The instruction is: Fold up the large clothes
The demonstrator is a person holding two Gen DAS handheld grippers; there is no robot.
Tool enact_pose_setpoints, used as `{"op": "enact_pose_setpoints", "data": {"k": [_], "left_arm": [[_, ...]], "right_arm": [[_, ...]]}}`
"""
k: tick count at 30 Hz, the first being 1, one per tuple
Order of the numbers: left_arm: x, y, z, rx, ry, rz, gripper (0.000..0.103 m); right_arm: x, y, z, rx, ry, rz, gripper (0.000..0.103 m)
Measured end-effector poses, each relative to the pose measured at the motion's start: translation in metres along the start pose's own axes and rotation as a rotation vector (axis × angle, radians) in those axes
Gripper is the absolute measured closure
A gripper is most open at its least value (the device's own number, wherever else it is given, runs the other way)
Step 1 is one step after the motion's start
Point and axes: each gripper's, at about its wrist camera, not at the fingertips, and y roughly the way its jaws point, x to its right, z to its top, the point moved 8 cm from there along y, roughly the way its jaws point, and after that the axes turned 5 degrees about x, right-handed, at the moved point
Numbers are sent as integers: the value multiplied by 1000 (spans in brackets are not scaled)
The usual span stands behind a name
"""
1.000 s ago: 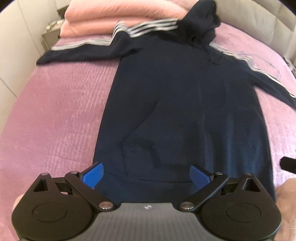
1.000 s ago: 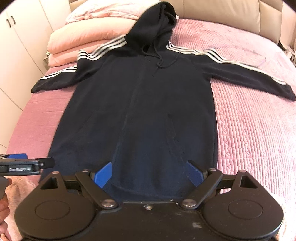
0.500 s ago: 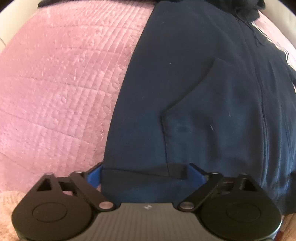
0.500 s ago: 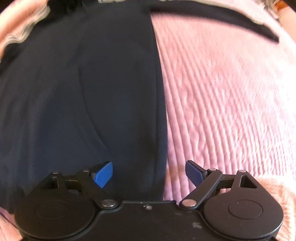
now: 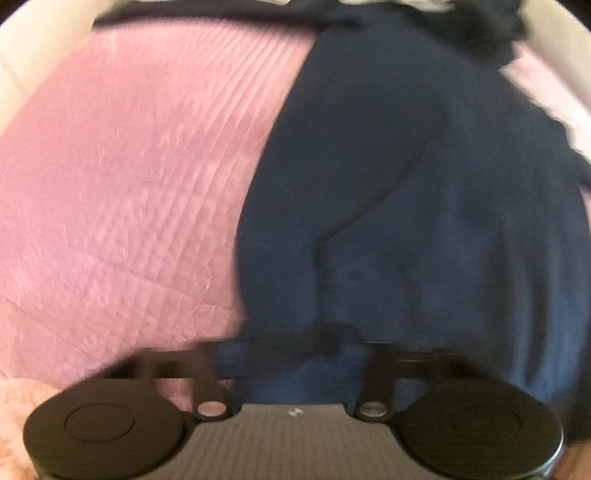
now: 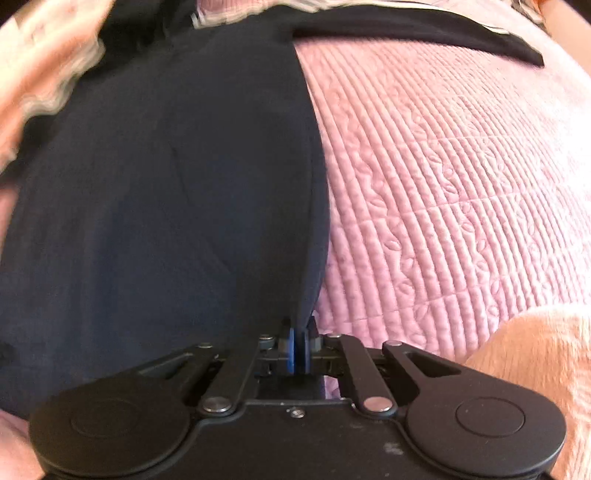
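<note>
A dark navy hoodie (image 5: 406, 184) lies flat on the pink quilted bedspread (image 5: 129, 184), its hem toward me. In the blurred left wrist view my left gripper (image 5: 295, 350) is closing on the hem's left corner, and dark fabric bunches between its jaws. In the right wrist view the hoodie (image 6: 166, 184) fills the left half. My right gripper (image 6: 299, 350) is shut on the hem's right corner, its blue pads pinching the side edge. A striped sleeve (image 6: 406, 29) stretches across the top right.
The bedspread (image 6: 443, 184) spreads bare to the right of the hoodie. Peach pillows (image 6: 37, 55) lie blurred at the upper left. Peach fluffy fabric (image 6: 535, 350) shows at the lower right edge. A pale wall or cupboard (image 5: 22, 55) borders the bed's left side.
Both grippers have dropped to the hoodie's hem. Half a second ago their jaws stood wide around the two hem corners; now both have closed on the fabric.
</note>
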Motion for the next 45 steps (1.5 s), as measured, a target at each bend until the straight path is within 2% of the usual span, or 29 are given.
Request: {"op": "enact_pose_setpoints", "data": {"k": [2, 4, 7, 8, 9, 10, 11, 12, 13, 14, 15, 16, 18, 22, 27, 31, 35, 37, 40, 45], "left_arm": [[2, -22, 1, 48, 23, -19, 89], [-2, -31, 0, 56, 23, -26, 89], [-17, -10, -12, -41, -42, -15, 85], [-22, 2, -19, -96, -49, 24, 81], [-27, 9, -23, -126, -63, 57, 69], [-28, 9, -21, -123, -77, 73, 61], [-28, 6, -19, -119, -69, 91, 54], [-28, 4, -15, -112, -54, 117, 33], [-24, -1, -9, -105, -41, 113, 20], [-17, -4, -5, -102, -36, 82, 15], [-13, -7, -3, -100, -41, 48, 10], [-9, -11, 2, -91, -59, 12, 9], [-8, -12, 11, -69, -90, -31, 9], [-5, -22, 53, -2, -137, -105, 5], [-22, -21, 130, 78, -165, -92, 4], [-49, 15, 211, 157, -241, -42, 3], [-89, 52, 272, 183, -347, -53, 3], [-111, 68, 296, 208, -392, -49, 3], [-141, 78, 320, 252, -447, -60, 3], [-195, 109, 352, 308, -575, -93, 5]], "right_arm": [[5, -20, 3, 32, -13, 31, 99], [7, -39, 5, 45, -41, 52, 99], [3, -34, 4, -33, -130, 4, 99], [1, -24, 0, -85, -169, -14, 99], [-1, -12, -4, -131, -209, -39, 98], [-3, 0, -8, -184, -250, -68, 90], [-5, 9, -11, -223, -287, -103, 77], [-10, 11, -14, -223, -311, -125, 72], [-13, 11, -10, -211, -322, -130, 63], [-15, 8, -5, -199, -324, -134, 43], [-17, 2, 2, -176, -315, -133, 32], [-20, -6, 10, -133, -299, -118, 25], [-28, -24, 30, -56, -265, -76, 26], [-66, -44, 67, 35, -239, 4, 25], [-143, -49, 104, 83, -274, 174, 25], [-208, -7, 132, 142, -267, 283, 25], [-269, 40, 128, 138, -258, 354, 25], [-285, 47, 123, 171, -284, 343, 25], [-311, 73, 115, 198, -345, 326, 25], [-327, 106, 97, 136, -396, 312, 24]]}}
